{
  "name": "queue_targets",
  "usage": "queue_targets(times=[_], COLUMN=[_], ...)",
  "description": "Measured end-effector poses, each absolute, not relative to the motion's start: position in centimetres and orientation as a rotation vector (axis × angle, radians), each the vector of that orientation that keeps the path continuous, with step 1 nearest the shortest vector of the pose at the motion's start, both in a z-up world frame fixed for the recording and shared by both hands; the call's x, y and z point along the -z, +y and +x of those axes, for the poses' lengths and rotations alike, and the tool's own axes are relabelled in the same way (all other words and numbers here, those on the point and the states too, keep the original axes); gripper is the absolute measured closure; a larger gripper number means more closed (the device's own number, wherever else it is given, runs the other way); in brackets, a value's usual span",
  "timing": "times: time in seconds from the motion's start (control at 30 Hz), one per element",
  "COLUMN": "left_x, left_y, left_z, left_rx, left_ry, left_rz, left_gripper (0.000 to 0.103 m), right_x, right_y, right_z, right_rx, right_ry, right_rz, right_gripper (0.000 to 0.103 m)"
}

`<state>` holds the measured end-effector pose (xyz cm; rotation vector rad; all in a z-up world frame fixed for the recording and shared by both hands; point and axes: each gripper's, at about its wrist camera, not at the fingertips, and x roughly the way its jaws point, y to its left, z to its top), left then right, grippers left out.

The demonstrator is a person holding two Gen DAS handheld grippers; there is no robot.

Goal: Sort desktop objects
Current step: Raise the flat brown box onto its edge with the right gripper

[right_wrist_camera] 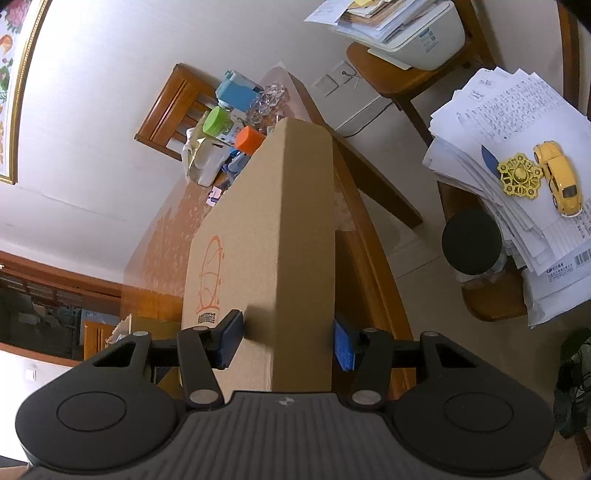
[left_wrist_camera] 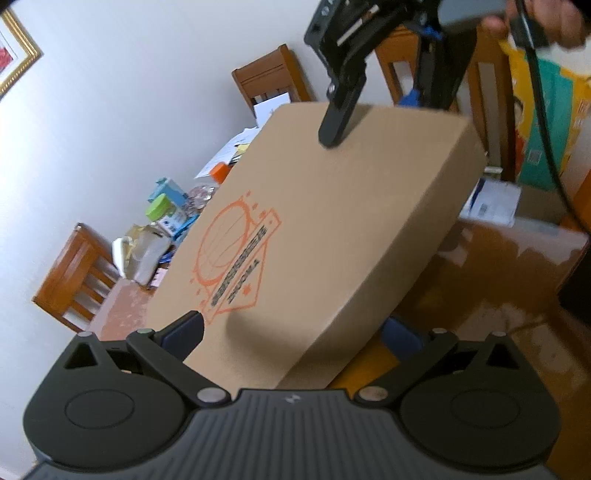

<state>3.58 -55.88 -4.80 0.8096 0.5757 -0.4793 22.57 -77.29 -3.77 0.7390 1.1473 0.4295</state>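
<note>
Two grippers, left [left_wrist_camera: 295, 328] at 6 o'clock and right [right_wrist_camera: 288, 341] at 12, clamp a cardboard box [left_wrist_camera: 314, 229], sharing its bulk above the table [left_wrist_camera: 498, 295].

My cardboard box [left_wrist_camera: 332, 229] hides much of the table [left_wrist_camera: 498, 295] and part of the clutter [left_wrist_camera: 166, 225] behind it. The grey print under its orange logo [left_wrist_camera: 236, 258] is too blurred to read. My hand [left_wrist_camera: 546, 18] is cut off by the top edge.
</note>
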Motion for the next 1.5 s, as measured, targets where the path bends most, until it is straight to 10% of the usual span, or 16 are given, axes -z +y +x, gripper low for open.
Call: queue_targets(times=[0.77,0.97,1.13,1.5], left_x=[8.6,8.6,8.8,7.9], left_y=[-55.1,-55.3,-55.5,-55.4], left_z=[2.4,1.7,1.0,0.5], left_rx=[0.148,0.189,0.219,0.205], left_ry=[0.463,0.441,0.423,0.394], left_rz=[1.086,1.11,1.132,1.134], left_gripper=[0.002,0.019,0.053,0.056], right_x=[3.0,3.2,3.2,2.8], right_y=[-77.2,-77.3,-77.4,-77.6], right_z=[23.4,23.4,23.6,23.7], right_rx=[-0.464,-0.466,-0.478,-0.507], right_ry=[1.154,1.152,1.15,1.146], right_rz=[0.719,0.731,0.734,0.719], right_gripper=[0.047,0.047,0.046,0.046])
